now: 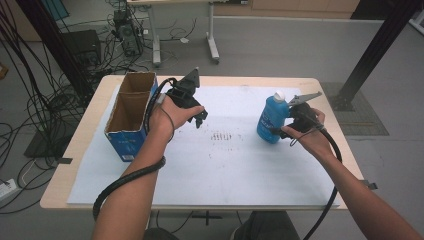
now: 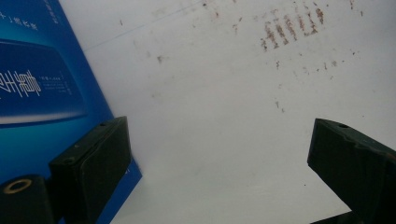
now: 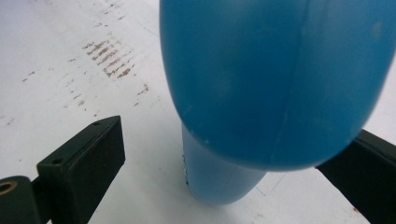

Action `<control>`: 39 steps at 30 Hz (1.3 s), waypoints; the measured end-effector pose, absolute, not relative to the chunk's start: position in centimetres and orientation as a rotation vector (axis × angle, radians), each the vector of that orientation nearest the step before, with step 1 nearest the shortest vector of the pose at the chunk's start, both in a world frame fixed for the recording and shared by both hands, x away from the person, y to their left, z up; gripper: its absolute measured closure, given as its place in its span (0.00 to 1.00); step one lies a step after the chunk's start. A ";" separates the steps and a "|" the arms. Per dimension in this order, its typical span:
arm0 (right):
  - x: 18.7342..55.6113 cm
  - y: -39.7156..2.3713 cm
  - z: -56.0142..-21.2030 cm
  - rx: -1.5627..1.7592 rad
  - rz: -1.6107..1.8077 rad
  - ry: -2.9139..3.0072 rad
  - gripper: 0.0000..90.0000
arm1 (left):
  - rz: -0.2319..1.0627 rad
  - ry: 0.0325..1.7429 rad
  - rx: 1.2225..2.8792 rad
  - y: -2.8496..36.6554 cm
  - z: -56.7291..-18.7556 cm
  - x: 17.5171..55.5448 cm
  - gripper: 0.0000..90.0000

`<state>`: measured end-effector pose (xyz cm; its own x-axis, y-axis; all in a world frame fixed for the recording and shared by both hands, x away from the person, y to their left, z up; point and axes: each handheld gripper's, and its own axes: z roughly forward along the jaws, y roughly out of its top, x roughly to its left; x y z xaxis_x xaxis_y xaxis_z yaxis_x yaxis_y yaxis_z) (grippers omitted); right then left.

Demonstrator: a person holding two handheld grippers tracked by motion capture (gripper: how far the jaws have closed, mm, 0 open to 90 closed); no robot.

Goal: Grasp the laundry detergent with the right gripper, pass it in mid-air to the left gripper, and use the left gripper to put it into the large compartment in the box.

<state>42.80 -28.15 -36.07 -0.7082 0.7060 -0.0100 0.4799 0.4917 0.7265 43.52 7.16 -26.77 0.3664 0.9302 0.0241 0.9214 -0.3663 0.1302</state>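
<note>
A blue plastic bottle (image 1: 271, 120) with a white cap (image 1: 279, 95) stands on the white sheet at the right of the table. My right gripper (image 1: 281, 131) is open around it. In the right gripper view the bottle (image 3: 275, 79) bulges between the jaws, with a clear gap to the left jaw, while the right jaw sits close against its side. An open-topped blue cardboard box (image 1: 131, 116) stands at the table's left. My left gripper (image 1: 200, 118) hovers just right of it, open with nothing held. The left gripper view shows the box wall (image 2: 32, 84) beside the left jaw of my left gripper (image 2: 215, 140).
A white sheet (image 1: 225, 170) covers most of the wooden table (image 1: 75, 150). Brown smudge marks (image 1: 221, 136) lie at its middle, between the two grippers. Cables, desk legs and equipment stand on the floor beyond the table's far edge.
</note>
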 end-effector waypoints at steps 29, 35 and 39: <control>43.3 -27.7 -37.5 1.016 1.133 2.347 0.03 | 0.145 1.702 2.520 7.0 -26.6 43.6 0.07; 43.3 -27.8 -37.5 1.016 1.139 2.340 0.03 | 0.148 1.703 2.516 6.9 -26.5 43.6 0.07; 43.3 -27.8 -37.6 1.014 1.140 2.338 0.03 | 0.149 1.699 2.512 6.9 -26.4 43.7 0.07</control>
